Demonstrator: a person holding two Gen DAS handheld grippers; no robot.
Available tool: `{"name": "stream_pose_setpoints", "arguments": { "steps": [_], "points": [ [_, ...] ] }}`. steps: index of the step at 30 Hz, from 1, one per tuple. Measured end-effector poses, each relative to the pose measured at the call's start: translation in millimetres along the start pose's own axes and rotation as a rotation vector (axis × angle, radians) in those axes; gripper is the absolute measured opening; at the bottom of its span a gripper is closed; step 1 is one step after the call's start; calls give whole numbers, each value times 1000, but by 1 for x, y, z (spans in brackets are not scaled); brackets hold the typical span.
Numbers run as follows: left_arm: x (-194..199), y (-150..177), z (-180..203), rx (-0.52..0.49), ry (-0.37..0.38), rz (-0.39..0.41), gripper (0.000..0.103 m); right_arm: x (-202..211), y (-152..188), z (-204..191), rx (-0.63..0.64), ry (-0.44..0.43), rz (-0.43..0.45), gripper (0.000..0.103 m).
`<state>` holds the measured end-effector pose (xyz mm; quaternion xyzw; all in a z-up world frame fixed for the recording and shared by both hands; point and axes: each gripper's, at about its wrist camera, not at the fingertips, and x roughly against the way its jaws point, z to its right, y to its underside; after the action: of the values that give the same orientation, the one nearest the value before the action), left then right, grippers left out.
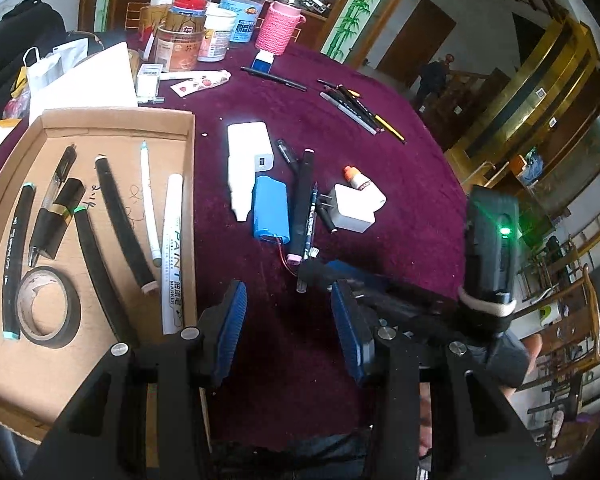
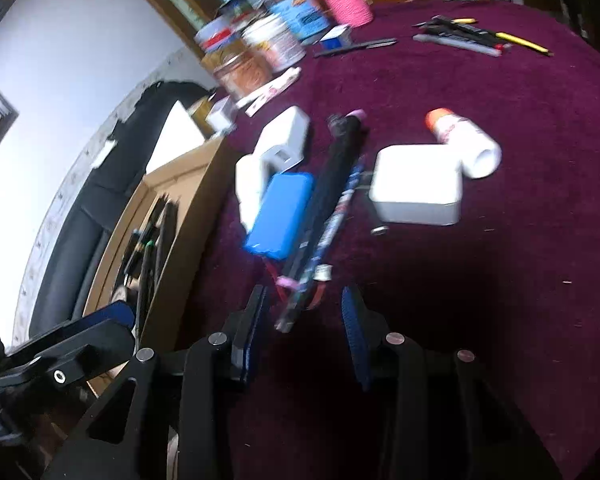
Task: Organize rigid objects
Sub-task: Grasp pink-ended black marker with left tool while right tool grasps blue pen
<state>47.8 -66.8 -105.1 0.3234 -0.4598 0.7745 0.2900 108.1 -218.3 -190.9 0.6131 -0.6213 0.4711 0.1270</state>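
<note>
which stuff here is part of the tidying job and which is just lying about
Part of the job:
cardboard tray with pens, markers and tape roll already in it
loose pile on the cloth: blue battery, black marker, white charger, white adapter, glue bottle
pens further back

Just lying about:
jars
pink cup
white papers

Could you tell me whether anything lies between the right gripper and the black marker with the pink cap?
Nothing visible blocks it. The right gripper is open, and the near end of the black marker lies just ahead of its jaws. A patterned pen lies against its right side and the blue battery pack close on its left.
</note>
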Motion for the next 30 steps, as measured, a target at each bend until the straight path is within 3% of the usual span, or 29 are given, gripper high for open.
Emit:
{"name": "stream_pose_setpoints", "arguments": {
  "steps": [6, 12, 16, 20, 25, 30],
  "points": [
    [1, -2, -10, 20, 9, 7, 42, -14, 5, -26, 63, 195, -4, 14],
    [2, -2, -19, 35, 8, 6, 42, 4, 11, -11, 26, 162, 0, 8],
    [-4, -3, -17, 40, 27, -18, 42, 24, 26, -1, -4, 145, 3, 8],
    [-14, -12, -7, 23, 36, -26, 42, 42, 42, 12, -15, 224, 30, 8],
    [-30, -29, 11, -22, 53, -53, 42, 41, 40, 20, -28, 192, 23, 9],
    [-37, -44, 17, -30, 30, -52, 42, 42, 29, 16, 0, 180, 78, 21]
  ]
}}
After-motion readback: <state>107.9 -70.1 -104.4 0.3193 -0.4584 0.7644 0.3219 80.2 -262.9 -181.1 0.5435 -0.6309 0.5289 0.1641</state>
